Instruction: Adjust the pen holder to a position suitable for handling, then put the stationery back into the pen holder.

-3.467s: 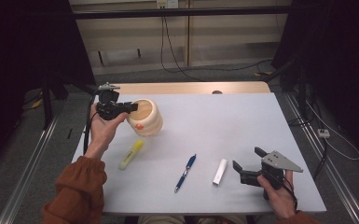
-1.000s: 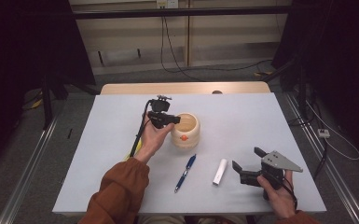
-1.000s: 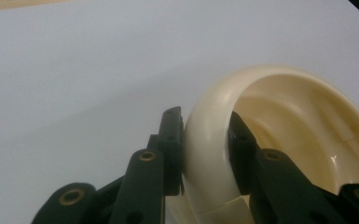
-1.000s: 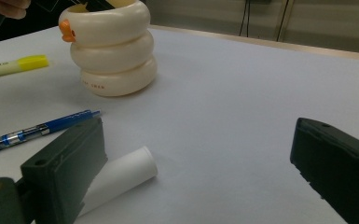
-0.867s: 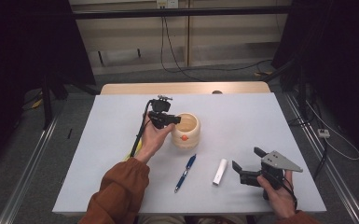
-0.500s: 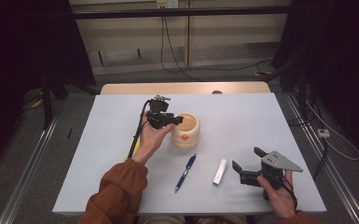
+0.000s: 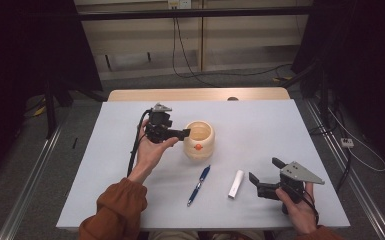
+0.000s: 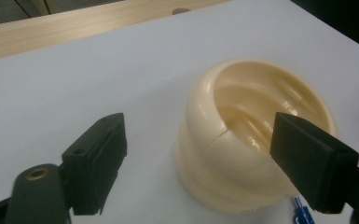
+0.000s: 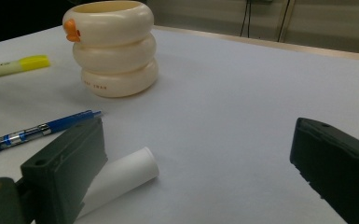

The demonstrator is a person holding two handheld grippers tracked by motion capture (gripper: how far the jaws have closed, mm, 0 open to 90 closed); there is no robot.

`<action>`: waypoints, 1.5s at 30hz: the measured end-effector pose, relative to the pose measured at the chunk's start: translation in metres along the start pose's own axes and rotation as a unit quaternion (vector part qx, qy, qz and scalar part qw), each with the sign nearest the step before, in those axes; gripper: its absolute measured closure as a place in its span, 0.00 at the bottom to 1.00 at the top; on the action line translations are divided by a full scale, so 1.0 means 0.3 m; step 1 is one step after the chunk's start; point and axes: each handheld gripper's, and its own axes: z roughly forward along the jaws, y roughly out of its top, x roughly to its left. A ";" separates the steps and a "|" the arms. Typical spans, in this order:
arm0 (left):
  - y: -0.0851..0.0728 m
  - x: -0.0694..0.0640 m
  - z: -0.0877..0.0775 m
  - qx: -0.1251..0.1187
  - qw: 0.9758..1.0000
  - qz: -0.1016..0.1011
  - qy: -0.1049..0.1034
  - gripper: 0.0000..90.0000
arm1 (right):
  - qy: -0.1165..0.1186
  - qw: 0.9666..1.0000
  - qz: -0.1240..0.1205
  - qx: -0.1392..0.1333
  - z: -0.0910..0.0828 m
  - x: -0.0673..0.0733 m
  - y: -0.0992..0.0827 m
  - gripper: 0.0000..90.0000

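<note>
The left gripper (image 7: 184, 134) has just been opening its jaws. They stand wide now, with the near rim of the cup (image 7: 198, 140) between them, not pressed. The cup sits upright in the middle of the table (image 7: 260, 125). The right gripper (image 7: 264, 177) hangs wide open and holds nothing, just beside a white tube (image 7: 236, 183).

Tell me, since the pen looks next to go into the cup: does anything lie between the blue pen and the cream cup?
Nothing visible does. The blue pen lies on bare table just in front of the cream cup. The white cylinder lies to the pen's right, off that line, and the yellow highlighter is off it too.
</note>
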 end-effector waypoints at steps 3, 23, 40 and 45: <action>-0.018 0.007 -0.017 -0.004 1.000 -0.013 -0.001 0.15 | 0.000 1.000 -0.002 -0.001 0.001 0.000 0.000 0.03; -0.059 0.046 -0.164 -0.057 0.998 0.006 -0.010 0.06 | 0.000 1.000 0.003 0.003 0.014 -0.004 0.004 0.03; -0.051 0.177 -0.294 -0.083 0.996 0.010 0.021 0.08 | 0.003 1.000 0.002 0.002 0.017 -0.004 0.005 0.03; -0.061 0.225 -0.319 -0.068 0.997 0.002 0.025 0.08 | 0.003 1.000 0.005 0.003 0.018 -0.006 0.004 0.03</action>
